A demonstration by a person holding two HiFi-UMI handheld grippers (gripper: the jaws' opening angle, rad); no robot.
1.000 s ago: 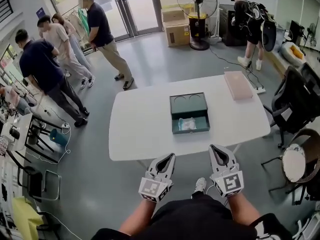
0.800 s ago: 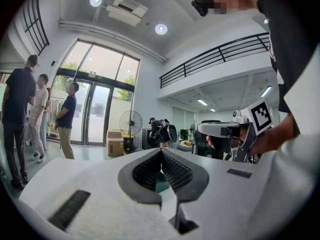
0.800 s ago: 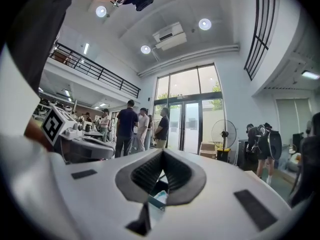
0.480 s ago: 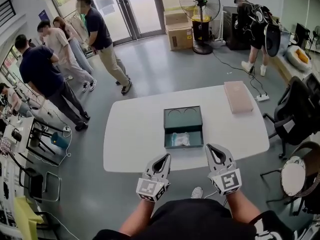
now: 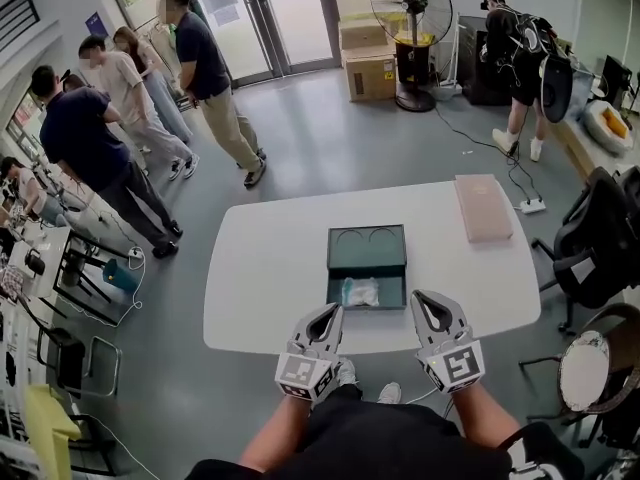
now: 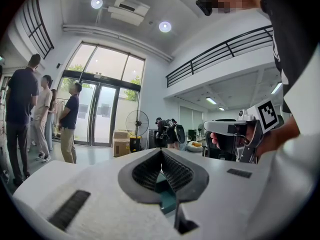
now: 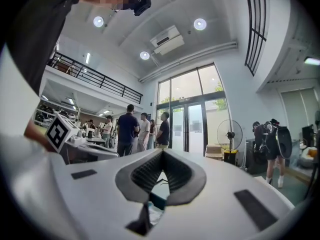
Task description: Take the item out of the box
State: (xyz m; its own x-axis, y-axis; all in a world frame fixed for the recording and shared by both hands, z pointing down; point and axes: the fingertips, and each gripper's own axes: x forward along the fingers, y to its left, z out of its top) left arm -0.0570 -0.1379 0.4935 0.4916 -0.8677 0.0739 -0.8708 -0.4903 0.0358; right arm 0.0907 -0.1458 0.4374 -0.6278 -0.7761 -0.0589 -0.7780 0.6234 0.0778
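At the near edge of the white table [image 5: 265, 278], the left gripper [image 5: 333, 315] and right gripper [image 5: 424, 299] both hover, each with jaws pressed together and nothing between them. Task judged not begun: the pale wrapped item [image 5: 360, 291] lies in the near half of the open dark green box [image 5: 366, 251], just beyond the tips. Remaining steps are to reach in, grip and lift out. Bare tabletop flanks the box. A flat pink box [image 5: 483, 208] sits well apart, far right. A black chair [image 5: 590, 253] crowds the right edge. People [image 5: 85, 128] stand well clear beyond.
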